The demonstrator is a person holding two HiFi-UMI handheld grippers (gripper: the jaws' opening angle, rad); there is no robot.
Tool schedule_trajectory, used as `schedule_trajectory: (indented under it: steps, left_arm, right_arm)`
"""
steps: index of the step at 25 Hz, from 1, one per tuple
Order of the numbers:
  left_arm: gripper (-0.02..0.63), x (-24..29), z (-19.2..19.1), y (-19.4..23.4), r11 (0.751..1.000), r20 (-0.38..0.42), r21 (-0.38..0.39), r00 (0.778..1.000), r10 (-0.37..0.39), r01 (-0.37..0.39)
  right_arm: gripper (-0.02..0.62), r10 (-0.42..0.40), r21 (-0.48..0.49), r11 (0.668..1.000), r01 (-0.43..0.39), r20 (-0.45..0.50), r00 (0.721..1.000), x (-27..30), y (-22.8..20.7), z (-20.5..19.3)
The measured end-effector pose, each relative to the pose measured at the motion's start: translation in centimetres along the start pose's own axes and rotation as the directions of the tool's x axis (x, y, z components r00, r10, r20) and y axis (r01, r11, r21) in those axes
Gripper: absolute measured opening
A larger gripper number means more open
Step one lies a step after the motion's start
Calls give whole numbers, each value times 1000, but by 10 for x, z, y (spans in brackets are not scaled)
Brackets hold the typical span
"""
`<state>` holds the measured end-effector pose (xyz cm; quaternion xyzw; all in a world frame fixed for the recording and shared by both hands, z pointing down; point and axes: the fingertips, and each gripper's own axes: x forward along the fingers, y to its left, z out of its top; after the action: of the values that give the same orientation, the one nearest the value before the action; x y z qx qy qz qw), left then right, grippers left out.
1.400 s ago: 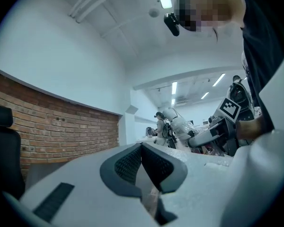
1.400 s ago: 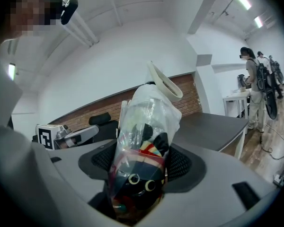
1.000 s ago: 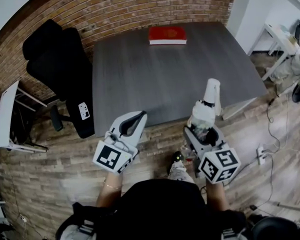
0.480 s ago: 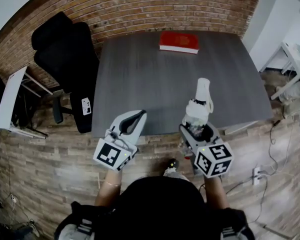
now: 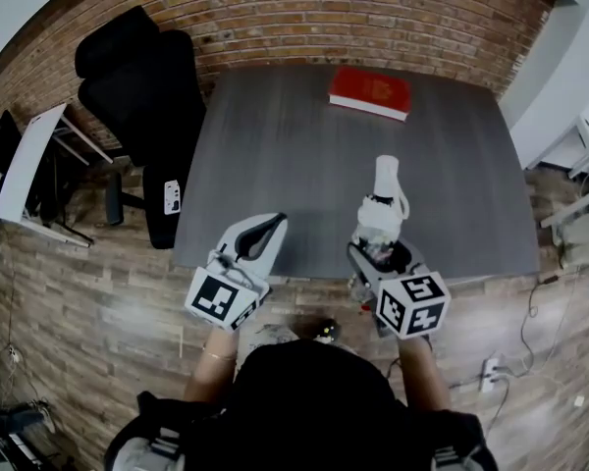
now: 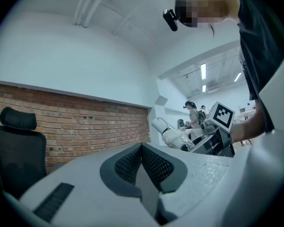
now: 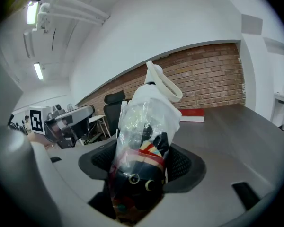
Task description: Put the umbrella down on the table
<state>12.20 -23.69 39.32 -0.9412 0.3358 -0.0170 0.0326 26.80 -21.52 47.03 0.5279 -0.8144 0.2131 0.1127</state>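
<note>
A folded umbrella (image 5: pixel 382 214) in a clear plastic sleeve, with a white handle (image 5: pixel 386 174) pointing away from me, sits in my right gripper (image 5: pixel 378 246), which is shut on it. In the right gripper view the umbrella (image 7: pixel 144 145) fills the space between the jaws, dark fabric with coloured print showing through the sleeve. It hangs over the near edge of the dark grey table (image 5: pixel 304 155). My left gripper (image 5: pixel 258 236) is shut and holds nothing, its tips just over the table's near edge. In the left gripper view the jaws meet at the left gripper (image 6: pixel 142 162).
A red book (image 5: pixel 370 92) lies at the far side of the table, also visible as the red book (image 7: pixel 191 114). A black office chair (image 5: pixel 142 72) stands at the table's left. A brick wall (image 5: pixel 304 13) runs behind. Wood-look floor lies around me.
The view has shifted closer over the table; both grippers now reach slightly further over its near edge. The umbrella stays gripped in the right gripper.
</note>
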Motion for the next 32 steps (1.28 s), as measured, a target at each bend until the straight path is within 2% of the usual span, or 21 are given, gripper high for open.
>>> schedule_trajectory:
  steps: [4,7,12,16,24,32]
  left_arm:
    - [3,7,-16,13,999,-51,-29,999,19,-20]
    - [3,14,-17,27,1000,-24,-16,1000,15,-15]
    - [2,33,-34,58,999,-57,-25,998,21,-22]
    - [3,52,-41,80,999,-64,-33,998,11,-13]
    - [3,83,-58,115,998,-65,-54,998,4,-7]
    - [3,97,-66,136,997,-75,-73,997,6,-11]
  right_arm:
    - [295,15,-11,1000,-15,-45,999,24,-9,-4]
    - [295,18,-16,1000,-19,-80,997,45,-14,-6]
    - [295,5,-57,998,-13,-136,991,85,-25,-3]
    - [295,-10,-47,999,2,-172,985,115,-37,1]
    - [295,-35,-46,999,22,-295,955,173,-59,-20]
    - [295,-51,-31,999,43,-373,926,205,-75,-33]
